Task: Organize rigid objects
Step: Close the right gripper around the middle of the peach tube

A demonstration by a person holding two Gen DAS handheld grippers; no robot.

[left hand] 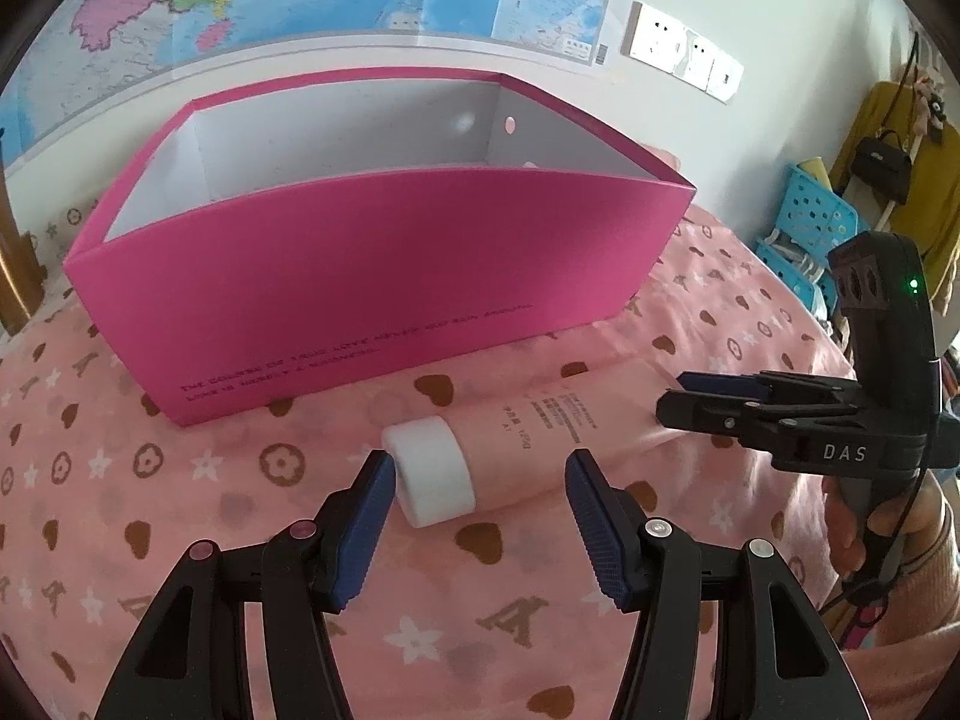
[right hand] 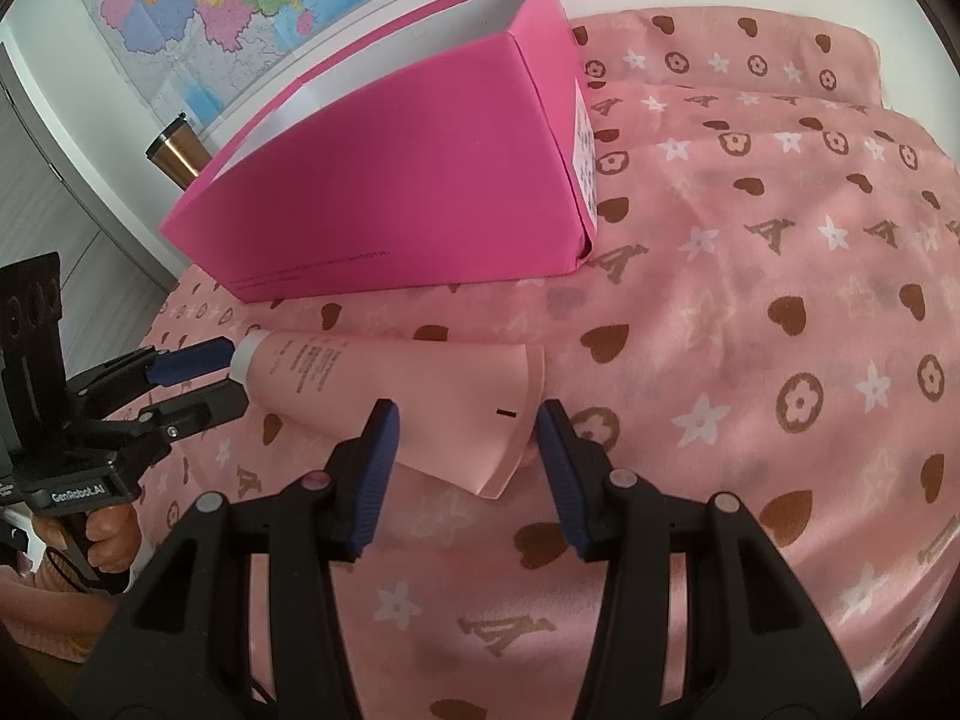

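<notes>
Lying on the pink patterned bedspread (right hand: 780, 228), a magenta box (left hand: 372, 276) stands open-topped, and just in front of it rests a pink tube (right hand: 384, 384), cap toward the left. The left gripper (left hand: 480, 492) brackets the white cap (left hand: 429, 474), jaws apart, not pressing; the right gripper (right hand: 465, 444) straddles the crimped tail, equally open. Closing both squarely before lifting toward the box would likely keep the tube level.
</notes>
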